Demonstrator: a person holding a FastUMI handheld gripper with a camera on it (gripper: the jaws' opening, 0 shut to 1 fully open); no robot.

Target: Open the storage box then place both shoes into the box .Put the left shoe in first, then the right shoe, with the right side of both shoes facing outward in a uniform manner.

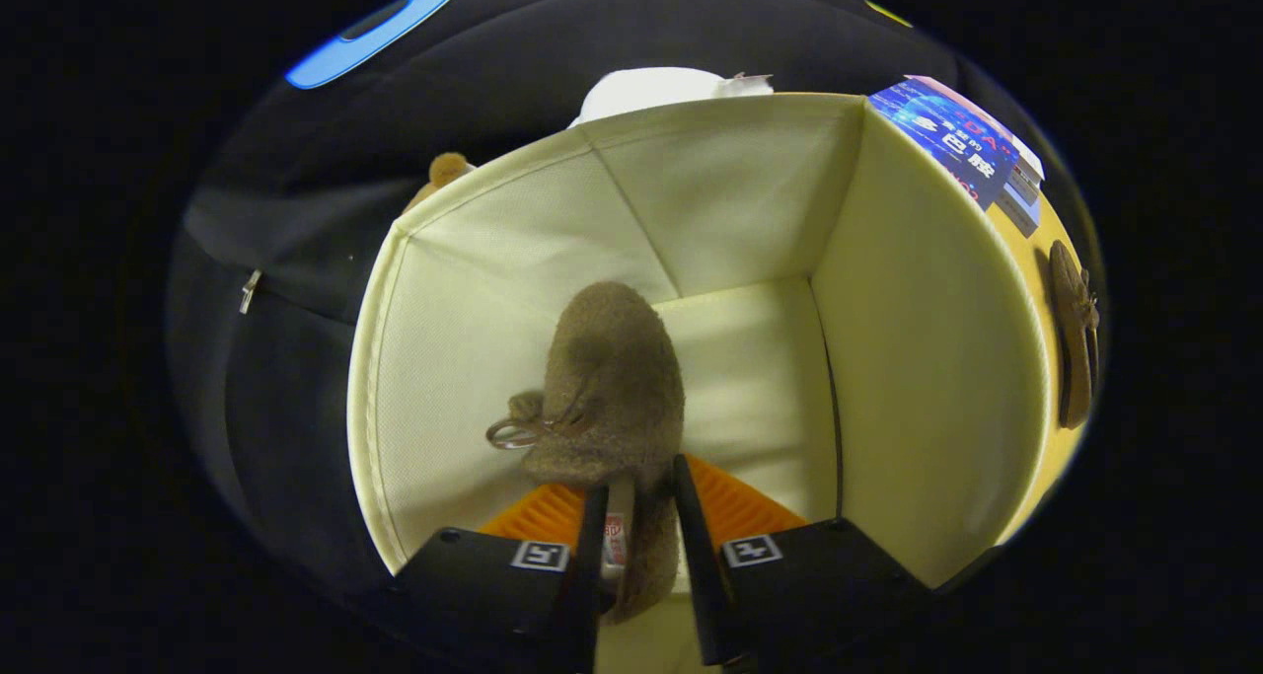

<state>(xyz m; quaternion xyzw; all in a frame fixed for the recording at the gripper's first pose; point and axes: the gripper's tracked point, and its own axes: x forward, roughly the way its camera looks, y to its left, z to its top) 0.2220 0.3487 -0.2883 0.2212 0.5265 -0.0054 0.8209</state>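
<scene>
The gripper [636,516] pinches the heel of a fuzzy brown shoe [612,388], both fingers pressed on it, holding it inside the open cream storage box [928,338]. A second brown shoe [1074,338] lies outside, beyond the box's right wall.

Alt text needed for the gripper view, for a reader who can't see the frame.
The gripper is shut on the heel end of a fuzzy brown shoe, holding it toe-first inside an open cream fabric storage box. A second brown shoe lies outside the box on a yellow surface, beyond the box's right wall.
</scene>
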